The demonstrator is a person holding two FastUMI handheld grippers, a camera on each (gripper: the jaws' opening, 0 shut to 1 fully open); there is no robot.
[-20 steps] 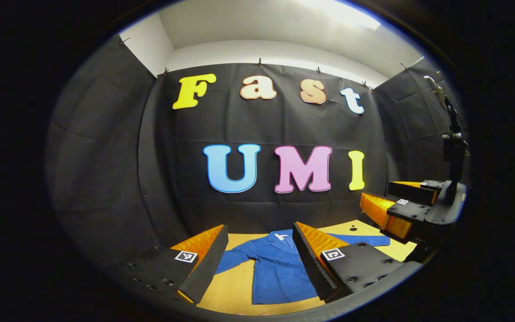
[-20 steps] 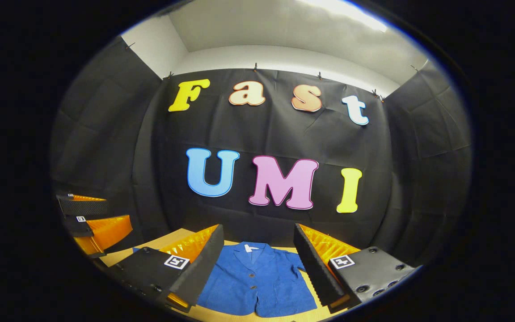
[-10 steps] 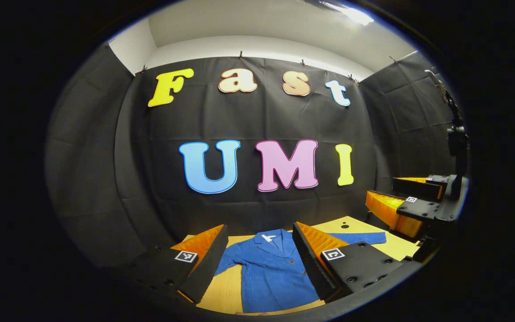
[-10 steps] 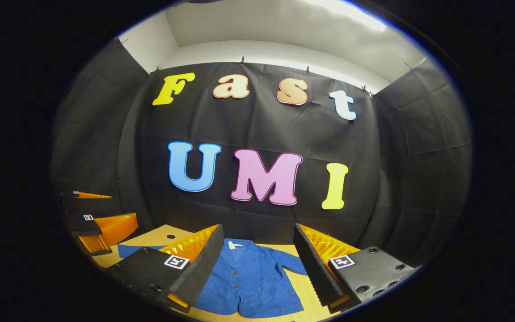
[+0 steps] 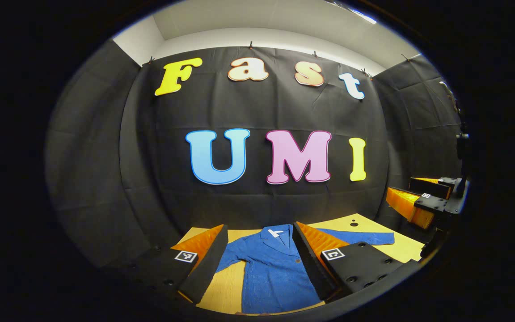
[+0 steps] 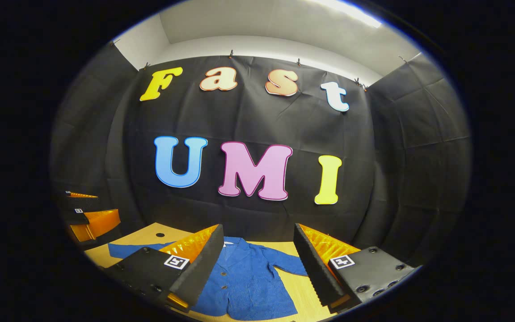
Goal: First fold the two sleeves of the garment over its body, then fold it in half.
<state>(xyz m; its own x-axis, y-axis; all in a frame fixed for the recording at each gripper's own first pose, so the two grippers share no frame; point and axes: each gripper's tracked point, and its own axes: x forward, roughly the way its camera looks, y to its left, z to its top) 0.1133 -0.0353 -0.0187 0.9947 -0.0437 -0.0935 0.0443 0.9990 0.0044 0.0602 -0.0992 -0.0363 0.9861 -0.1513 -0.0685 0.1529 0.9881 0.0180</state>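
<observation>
A blue buttoned jacket (image 5: 268, 273) lies flat on the wooden table (image 5: 400, 246), collar toward the back wall and both sleeves spread out sideways. My left gripper (image 5: 259, 250) hovers open above the jacket's body, nothing between its fingers. In the right gripper view the same jacket (image 6: 248, 281) lies below my right gripper (image 6: 257, 255), which is also open and holds nothing. The right gripper (image 5: 420, 203) appears at the far right of the left gripper view, and the left gripper (image 6: 90, 214) shows at the far left of the right gripper view.
The table (image 6: 145, 235) has a small dark hole (image 5: 354, 223) near its back edge. Black cloth walls close the booth behind and on both sides. A dark stand (image 5: 462, 147) rises at the far right of the left gripper view.
Both grippers have drifted apart sideways: the jacket slid left in the right gripper view, and the other gripper moved outward in each view. Both stay open and off the cloth.
</observation>
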